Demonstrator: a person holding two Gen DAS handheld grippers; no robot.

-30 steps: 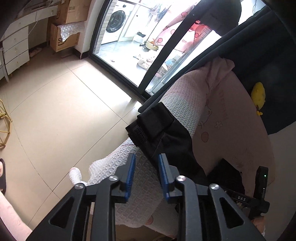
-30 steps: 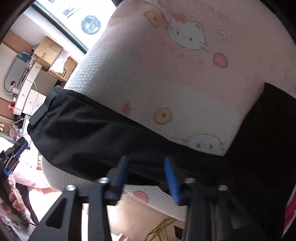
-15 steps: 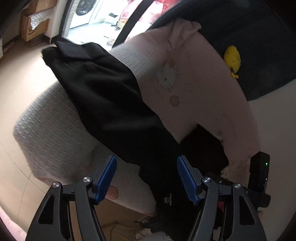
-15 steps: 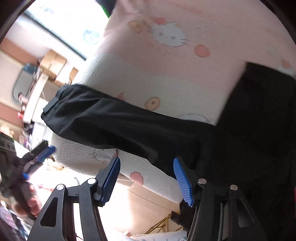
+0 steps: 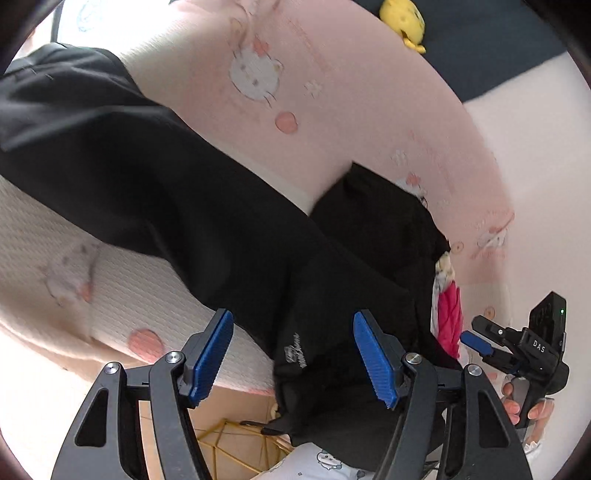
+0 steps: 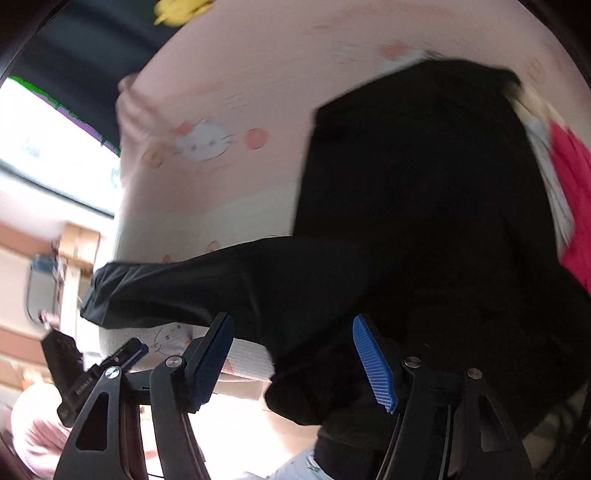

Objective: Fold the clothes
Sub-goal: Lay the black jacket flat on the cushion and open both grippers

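Note:
A long black garment (image 5: 177,184) lies stretched across a pink and white cartoon-cat bedspread (image 5: 332,96), one end hanging over the bed's near edge. My left gripper (image 5: 295,356) is open and empty, its blue pads either side of that hanging end with a small white logo (image 5: 295,350). My right gripper (image 6: 295,358) is open and empty over the same hanging end (image 6: 314,391); the right wrist view is blurred. A second black piece (image 6: 424,177) lies further right on the bed. The right gripper's body (image 5: 524,347) shows at the right of the left wrist view.
A pile of clothes with a bright pink item (image 5: 448,317) lies at the right of the black cloth. A yellow plush toy (image 5: 404,18) sits on dark bedding behind. A gold wire frame (image 5: 236,446) stands on the floor below the bed edge.
Both grippers have opened wide and swung from the far end of the garment toward its near hanging end. The left view has turned from the floor and window onto the bed.

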